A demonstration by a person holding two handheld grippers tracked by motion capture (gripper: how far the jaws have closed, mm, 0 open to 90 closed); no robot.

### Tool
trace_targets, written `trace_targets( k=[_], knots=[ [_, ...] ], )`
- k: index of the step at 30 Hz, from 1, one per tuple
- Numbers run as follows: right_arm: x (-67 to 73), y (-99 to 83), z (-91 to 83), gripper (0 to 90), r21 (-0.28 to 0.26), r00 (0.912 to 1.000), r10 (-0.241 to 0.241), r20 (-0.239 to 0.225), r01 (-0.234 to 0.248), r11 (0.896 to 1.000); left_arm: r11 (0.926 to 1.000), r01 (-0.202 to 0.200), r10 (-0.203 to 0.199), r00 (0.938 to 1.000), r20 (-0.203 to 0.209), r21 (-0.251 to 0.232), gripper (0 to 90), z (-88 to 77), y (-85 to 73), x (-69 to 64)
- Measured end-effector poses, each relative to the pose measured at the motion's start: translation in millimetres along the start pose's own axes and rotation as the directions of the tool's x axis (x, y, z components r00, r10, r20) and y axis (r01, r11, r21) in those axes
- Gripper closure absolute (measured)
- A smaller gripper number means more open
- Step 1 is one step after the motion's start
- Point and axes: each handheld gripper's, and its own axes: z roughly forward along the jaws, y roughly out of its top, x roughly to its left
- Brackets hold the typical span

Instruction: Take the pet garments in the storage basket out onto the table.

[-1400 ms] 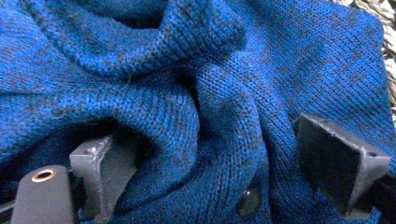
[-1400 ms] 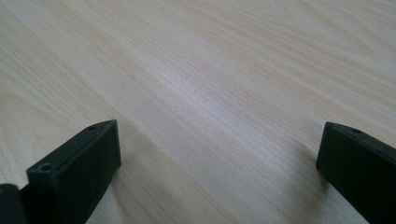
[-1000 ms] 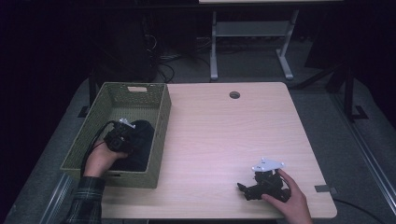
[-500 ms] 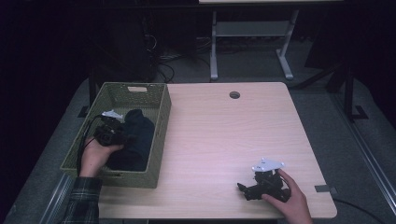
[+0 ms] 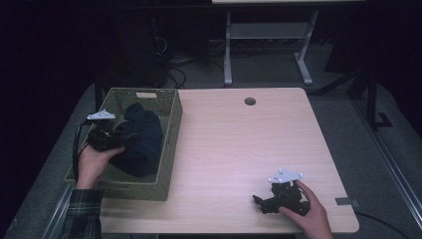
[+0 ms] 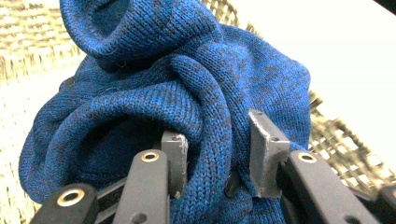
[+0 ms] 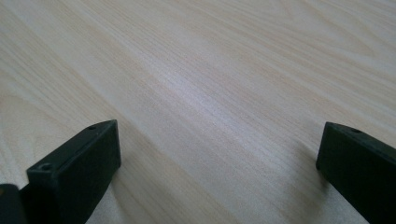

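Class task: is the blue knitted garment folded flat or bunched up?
Bunched up. In the left gripper view the blue knitted garment forms rolled, twisted folds, one pinched in the left claw; it sits heaped in the basket.

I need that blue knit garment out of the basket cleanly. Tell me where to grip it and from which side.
Grip a thick rolled fold of the blue knit garment, as the left tongs do now, coming from the basket's open top. The bunched cloth offers raised ridges there; the woven walls block the sides.

Beyond my pale wooden counter (image 5: 239, 149) the room lies dark, grey carpet (image 5: 348, 99) underfoot and a white-legged desk frame (image 5: 268, 45) behind.
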Motion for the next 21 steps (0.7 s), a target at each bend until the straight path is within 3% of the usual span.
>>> trace_targets(
  k=[9, 13, 21],
  knots=[
    [0.0, 0.0, 0.0, 0.0, 0.000, 1.0000, 0.000, 0.000, 0.000, 1.000, 0.9959, -0.012, 0.014, 0.9997, 0.022, -0.090, 63.3, -15.3, 6.1, -2.1],
    [0.0, 0.0, 0.0, 0.0, 0.000, 1.0000, 0.000, 0.000, 0.000, 1.000, 0.9898, -0.009, 0.016, 0.9986, 0.050, -0.142, 63.3, -22.0, 9.1, -4.0],
    [0.0, 0.0, 0.0, 0.0, 0.000, 1.0000, 0.000, 0.000, 0.000, 1.000, 0.9761, -0.034, 0.049, 0.9965, 0.067, -0.215, 63.6, -35.3, 20.2, -15.5]
  ],
)
